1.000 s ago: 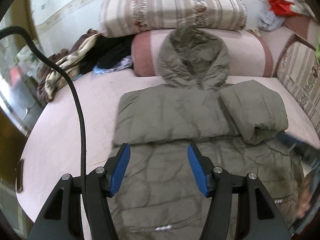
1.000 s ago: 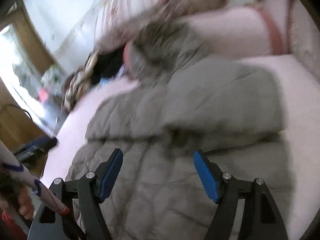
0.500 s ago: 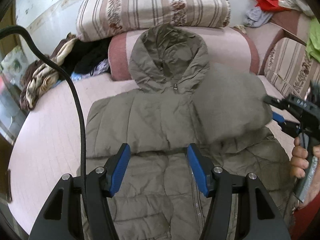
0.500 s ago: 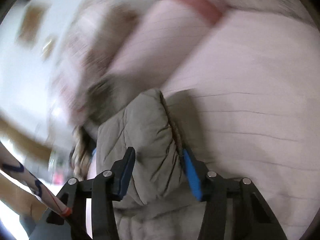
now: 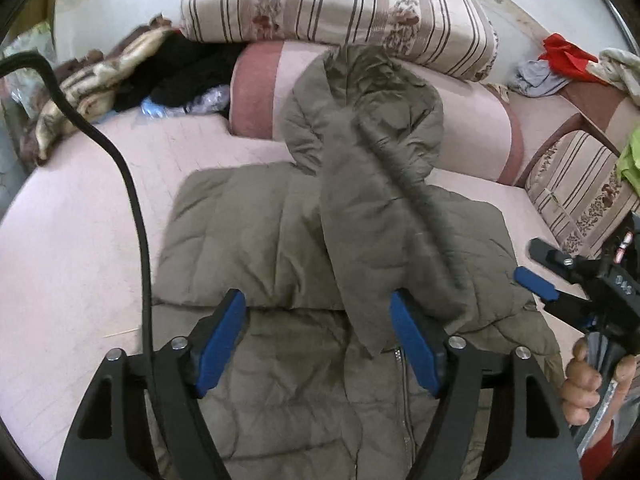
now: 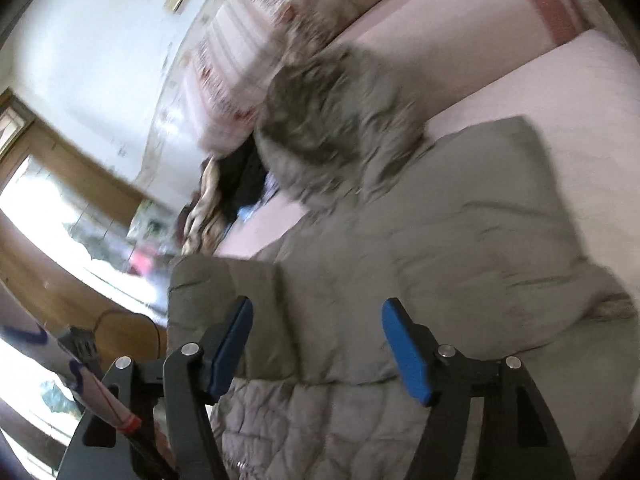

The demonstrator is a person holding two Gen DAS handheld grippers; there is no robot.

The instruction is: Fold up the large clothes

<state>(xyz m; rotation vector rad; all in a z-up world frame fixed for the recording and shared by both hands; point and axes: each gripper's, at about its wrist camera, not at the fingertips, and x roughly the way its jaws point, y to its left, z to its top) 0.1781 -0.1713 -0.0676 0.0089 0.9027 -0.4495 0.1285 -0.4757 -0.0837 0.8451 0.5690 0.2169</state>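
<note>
Olive-green quilted nylon is what you're wrestling here: the big hooded puffer coat (image 5: 280, 240) lies front-up on the pale pink bed (image 5: 80, 248), hood propped against the pink bolster cushion (image 5: 472, 132). You're on the sleeve-folding step, I'd say. The left sleeve already lies folded flat across the chest, and the right sleeve (image 5: 380, 220) is draped diagonally over the middle, blurred, so it looks freshly let go. Your left tongs (image 5: 316, 340) have just opened wider and hover over the zipper line with nothing between the blue pads. Your right tongs (image 6: 316, 344) have just opened too and hold nothing; in the left view you see them off the coat's right edge. That diagonal sleeve looks sloppy to me, so next you'd probably want to square it across the chest, then take the hem with both tongs and bring it up toward the hood.
</note>
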